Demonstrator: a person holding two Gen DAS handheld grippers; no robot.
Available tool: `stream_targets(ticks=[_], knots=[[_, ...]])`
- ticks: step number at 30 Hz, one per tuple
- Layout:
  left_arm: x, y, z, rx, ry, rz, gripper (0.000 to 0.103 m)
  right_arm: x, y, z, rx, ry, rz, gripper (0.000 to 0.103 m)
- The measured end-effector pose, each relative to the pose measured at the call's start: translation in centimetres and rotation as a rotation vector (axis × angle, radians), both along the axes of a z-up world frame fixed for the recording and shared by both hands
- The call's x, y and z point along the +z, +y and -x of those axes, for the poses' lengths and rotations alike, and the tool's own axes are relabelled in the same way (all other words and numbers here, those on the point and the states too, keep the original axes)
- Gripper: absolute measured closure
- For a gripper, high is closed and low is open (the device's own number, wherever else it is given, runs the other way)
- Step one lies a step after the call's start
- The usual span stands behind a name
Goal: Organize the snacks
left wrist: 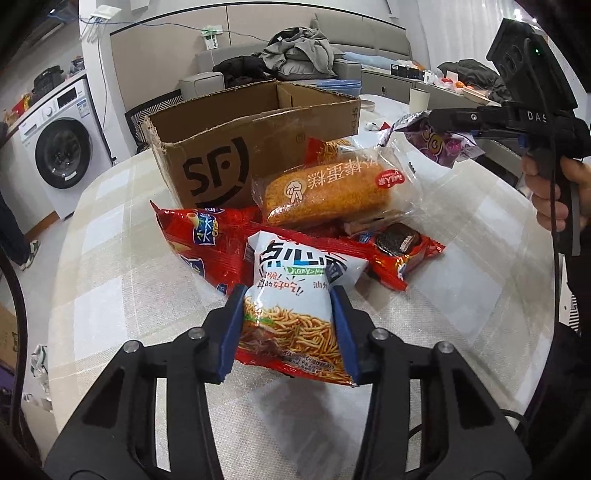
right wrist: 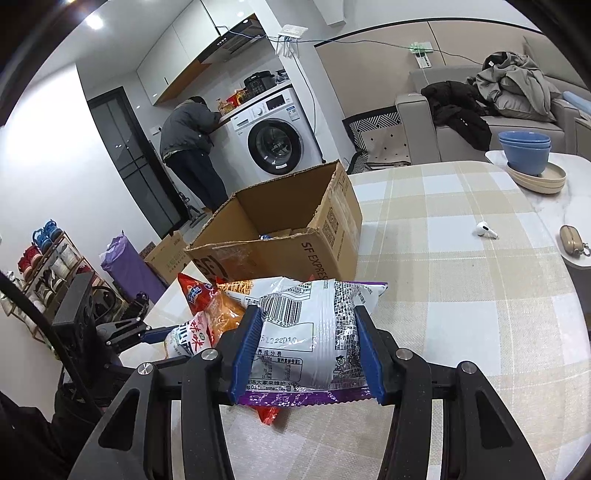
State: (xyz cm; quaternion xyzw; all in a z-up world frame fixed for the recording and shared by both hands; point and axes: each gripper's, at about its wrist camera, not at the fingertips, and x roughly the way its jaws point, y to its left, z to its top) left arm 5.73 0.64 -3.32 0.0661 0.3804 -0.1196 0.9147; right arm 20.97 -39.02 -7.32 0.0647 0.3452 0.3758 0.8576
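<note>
We see the left gripper (left wrist: 290, 332) fingers clamped on a white-and-red noodle snack bag (left wrist: 295, 299), the right gripper (right wrist: 308, 347) fingers clamped on a white-and-purple snack packet (right wrist: 314, 332)

Bright, even indoor light, ceiling lamp (right wrist: 93, 21) flaring white in the right wrist view, glare on glossy snack wrappers (left wrist: 334, 184), soft shadows on the surface (left wrist: 110, 258), strong fisheye bending, black vignette at corners, mostly sharp focus, slight softness toward edges

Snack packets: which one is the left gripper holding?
The white noodle-snack bag, pinched between the left gripper's blue fingers; the red packets behind lie loose.
</note>
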Motion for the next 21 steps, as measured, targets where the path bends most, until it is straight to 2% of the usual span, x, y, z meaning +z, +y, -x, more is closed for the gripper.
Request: stream_targets(ticks=[21], knots=[[3.5,1.9,1.8,0.082,-0.078,0.137,0.062,1.5,-0.6,1.0,-0.001,-0.053,-0.057,0.053]])
